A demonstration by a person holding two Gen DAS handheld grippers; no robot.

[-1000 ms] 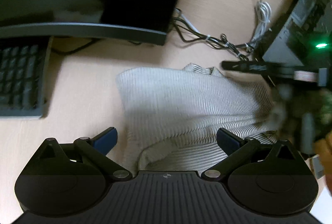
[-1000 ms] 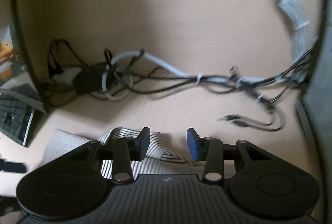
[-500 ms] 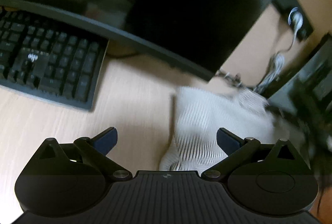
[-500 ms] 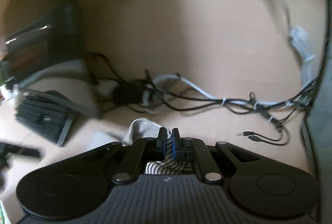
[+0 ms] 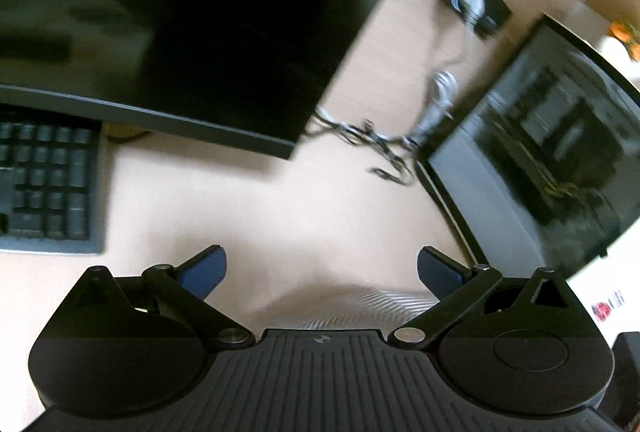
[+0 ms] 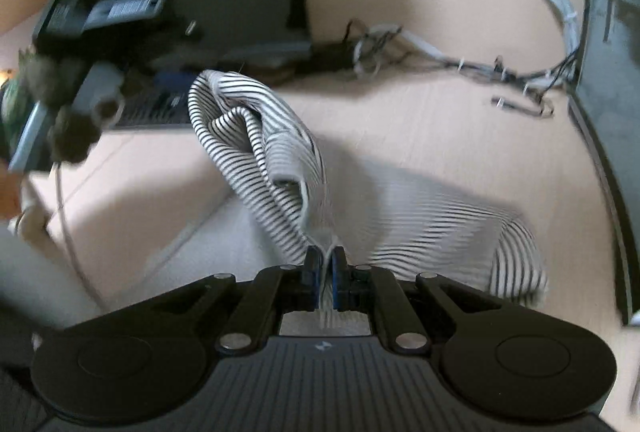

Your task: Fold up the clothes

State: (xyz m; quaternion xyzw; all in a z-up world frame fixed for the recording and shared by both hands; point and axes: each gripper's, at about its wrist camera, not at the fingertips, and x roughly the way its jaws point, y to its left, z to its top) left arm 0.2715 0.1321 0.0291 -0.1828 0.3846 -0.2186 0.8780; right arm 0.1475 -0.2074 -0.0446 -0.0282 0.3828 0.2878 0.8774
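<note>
Right tongs (image 6: 326,278), apart 1 s ago, are now clamped on an edge of the striped shirt (image 6: 256,148), lifting a fold clear of the tabletop (image 6: 460,136); the remainder still lies there, so the fold-over appears underway. Left tongs (image 5: 320,268) stay apart, empty, and have drawn back to the shirt's near edge. Open room is narrow: keyboard (image 5: 44,180) at left, monitor (image 5: 180,12) and cables (image 6: 472,64) behind, a second screen (image 5: 552,160) at right.

Both wrist views face the desk (image 5: 280,200) (close, overlapping).
</note>
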